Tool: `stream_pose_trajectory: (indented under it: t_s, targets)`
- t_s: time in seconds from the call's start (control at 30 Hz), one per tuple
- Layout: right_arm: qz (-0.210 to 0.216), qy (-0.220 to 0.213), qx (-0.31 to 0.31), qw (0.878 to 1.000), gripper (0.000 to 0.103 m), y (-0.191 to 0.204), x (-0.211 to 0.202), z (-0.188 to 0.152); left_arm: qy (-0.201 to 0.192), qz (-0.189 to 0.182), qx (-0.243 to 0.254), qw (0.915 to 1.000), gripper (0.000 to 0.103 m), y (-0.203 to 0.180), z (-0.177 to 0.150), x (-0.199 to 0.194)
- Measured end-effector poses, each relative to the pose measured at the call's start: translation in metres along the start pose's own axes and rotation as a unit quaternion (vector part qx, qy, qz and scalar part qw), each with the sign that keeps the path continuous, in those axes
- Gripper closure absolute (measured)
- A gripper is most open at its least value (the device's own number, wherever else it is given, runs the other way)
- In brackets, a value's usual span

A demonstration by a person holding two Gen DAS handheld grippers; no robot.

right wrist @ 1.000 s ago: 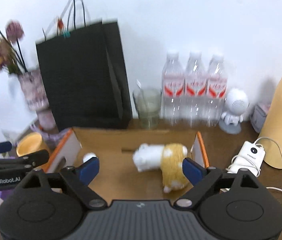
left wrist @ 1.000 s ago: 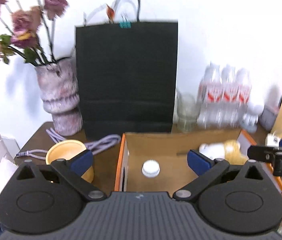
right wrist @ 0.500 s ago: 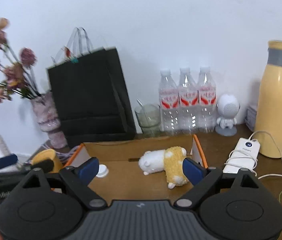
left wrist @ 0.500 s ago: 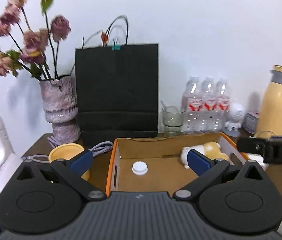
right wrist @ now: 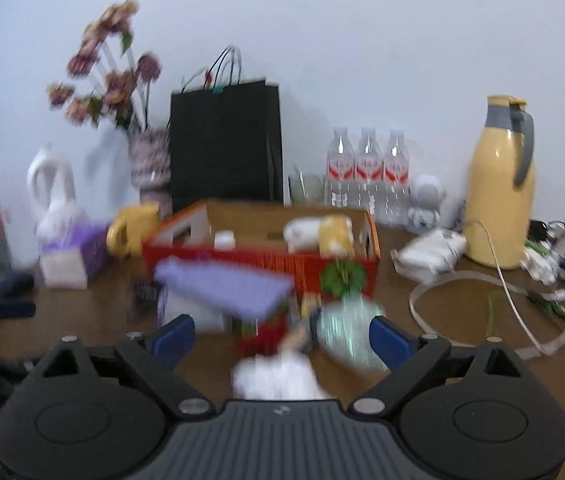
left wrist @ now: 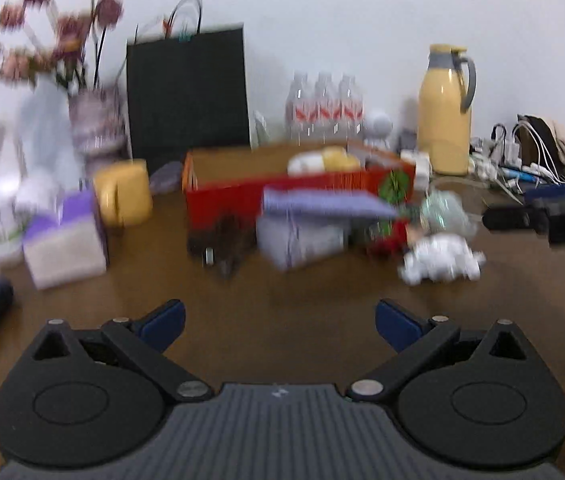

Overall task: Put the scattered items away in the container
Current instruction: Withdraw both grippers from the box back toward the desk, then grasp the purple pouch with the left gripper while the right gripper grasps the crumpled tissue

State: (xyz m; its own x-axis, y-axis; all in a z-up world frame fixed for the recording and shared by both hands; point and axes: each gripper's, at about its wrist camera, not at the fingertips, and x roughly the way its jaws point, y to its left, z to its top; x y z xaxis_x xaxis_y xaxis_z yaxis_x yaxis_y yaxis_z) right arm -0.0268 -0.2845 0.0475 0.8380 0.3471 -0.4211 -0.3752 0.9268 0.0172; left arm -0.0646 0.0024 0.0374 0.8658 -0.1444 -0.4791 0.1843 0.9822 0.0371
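- The wooden table [left wrist: 290, 304] carries the whole clutter; both views are motion-blurred, so small details are uncertain.
- The red-and-orange cardboard box [right wrist: 266, 258], the container, sits mid-table before a black paper bag [right wrist: 224, 140], already holding a white-and-yellow plush toy [right wrist: 320, 232] and a small white cap [right wrist: 224, 238].
- A lilac-topped tissue pack [right wrist: 222, 292] leans against the box's front wall; judged risk: nudging it topples neighbouring pieces.
- A crumpled white item [right wrist: 274, 378] lies nearest the right gripper [right wrist: 282, 336], whose jaws stand wide and empty; a blurred, rushed approach could close beside it or pinch only a loose fold.
- A greenish crinkled wrapper [right wrist: 346, 332] and a red item [right wrist: 262, 334] lie just beside it, easily caught by mistake.
- The left gripper [left wrist: 280, 322] hangs wide and empty over bare table, well apart from the scattered items.
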Motion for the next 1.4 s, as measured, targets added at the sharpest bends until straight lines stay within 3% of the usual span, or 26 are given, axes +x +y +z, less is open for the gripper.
stream_pose_trajectory:
  t_s: [0.2,0.4,0.47,0.53,0.63,0.67,0.7,0.77,0.8,0.83,0.87,1.07,1.23,1.4]
  targets:
    - [-0.001,0.063,-0.014,0.998,0.011,0.007,0.027,-0.024,0.029,0.014,-0.034,0.9989,0.000,0.011,0.009,0.027]
    - [-0.020,0.116,0.001,0.993,0.025,0.009,0.079,-0.020,0.005,-0.026,-0.079,0.9965,0.002,0.024,0.054,0.066]
    - [-0.025,0.121,-0.009,0.992,0.035,0.011,0.086,-0.021,0.003,-0.043,-0.076,0.9962,0.020,0.027,0.072,0.085]
    - [-0.032,0.125,-0.017,0.992,0.041,0.013,0.091,-0.021,0.016,-0.063,-0.089,0.9939,0.029,0.030,0.085,0.106]
    - [-0.025,0.130,-0.010,0.991,0.049,0.011,0.093,-0.022,0.043,-0.060,-0.111,0.9911,0.034,0.034,0.094,0.134]
    - [-0.023,0.130,-0.008,0.991,0.053,0.010,0.093,-0.021,0.049,-0.061,-0.117,0.9901,0.040,0.035,0.095,0.142]
    - [-0.021,0.130,-0.008,0.991,0.055,0.010,0.092,-0.022,0.057,-0.064,-0.124,0.9886,0.047,0.038,0.095,0.148]
    - [-0.020,0.128,-0.008,0.992,0.075,0.010,0.092,-0.022,0.058,-0.066,-0.136,0.9869,0.078,0.040,0.094,0.153]
    - [-0.019,0.127,-0.010,0.992,0.075,0.011,0.091,-0.021,0.061,-0.067,-0.139,0.9861,0.082,0.042,0.094,0.154]
    - [-0.020,0.126,-0.010,0.992,0.077,0.011,0.090,-0.020,0.061,-0.074,-0.147,0.9845,0.084,0.043,0.094,0.153]
    - [-0.021,0.123,-0.010,0.992,0.079,0.011,0.088,-0.019,0.058,-0.080,-0.155,0.9830,0.095,0.045,0.094,0.150]
    - [-0.019,0.091,0.001,0.996,0.079,0.005,0.062,-0.006,0.021,-0.090,-0.142,0.9856,0.099,0.041,0.097,0.114]
    - [-0.025,0.049,0.002,0.998,0.079,0.000,0.023,0.003,-0.062,-0.090,-0.099,0.9890,0.099,0.035,0.081,0.036]
    - [-0.016,-0.006,0.001,1.000,0.079,-0.002,-0.019,0.000,-0.103,-0.072,-0.085,0.9885,0.099,0.027,0.061,-0.032]
